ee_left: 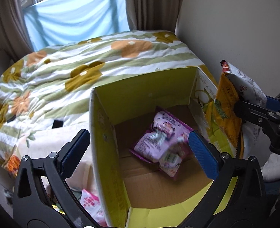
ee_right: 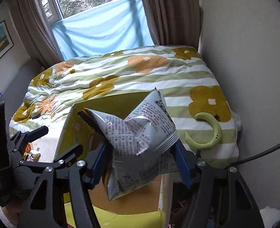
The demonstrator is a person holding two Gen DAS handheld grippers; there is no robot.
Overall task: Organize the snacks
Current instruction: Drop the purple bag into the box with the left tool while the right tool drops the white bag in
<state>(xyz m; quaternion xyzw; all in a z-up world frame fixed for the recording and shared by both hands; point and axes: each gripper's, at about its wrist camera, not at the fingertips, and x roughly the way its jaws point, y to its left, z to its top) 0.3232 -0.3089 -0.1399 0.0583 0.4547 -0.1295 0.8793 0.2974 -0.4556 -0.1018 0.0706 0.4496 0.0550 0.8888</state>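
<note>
Right wrist view: the right claw [ee_right: 140, 163] clamps a crumpled silver snack bag [ee_right: 140, 131] between its blue pads [ee_right: 182, 163], the printed back of the bag rising ahead of the fingers and its lower end hanging down beneath them. A second packet with an orange, zigzag-edged face [ee_right: 90, 121] sits pressed against the silver one on the claw's left side; whether the pads pinch both I cannot tell for sure. In the left wrist view the same pair shows as an orange packet [ee_left: 228, 110] and a white-backed bag [ee_left: 248, 87] held up by the right claw [ee_left: 240, 104], just beyond the right wall of the box. Directly below and ahead of the right claw stands the open cardboard box [ee_right: 77, 133] with yellow-green flaps. The left claw [ee_left: 140, 148] hangs over this box [ee_left: 101, 133] with its jaws spread wide and nothing between them, one pad outside the left wall, the other over the interior. On the brown floor of the box, ahead of the left claw, lie purple snack packets [ee_left: 159, 142] in a loose heap. To the left of the left claw, outside the box, a pink packet [ee_left: 90, 201] lies low down. Beyond both claws stretches a bed under a floral quilt [ee_right: 140, 72]; to the right of the right claw a green crescent-shaped object [ee_right: 214, 131] rests on the quilt. Farther off are brown curtains [ee_right: 168, 13] and a window half covered by blue cloth [ee_right: 101, 30].
</note>
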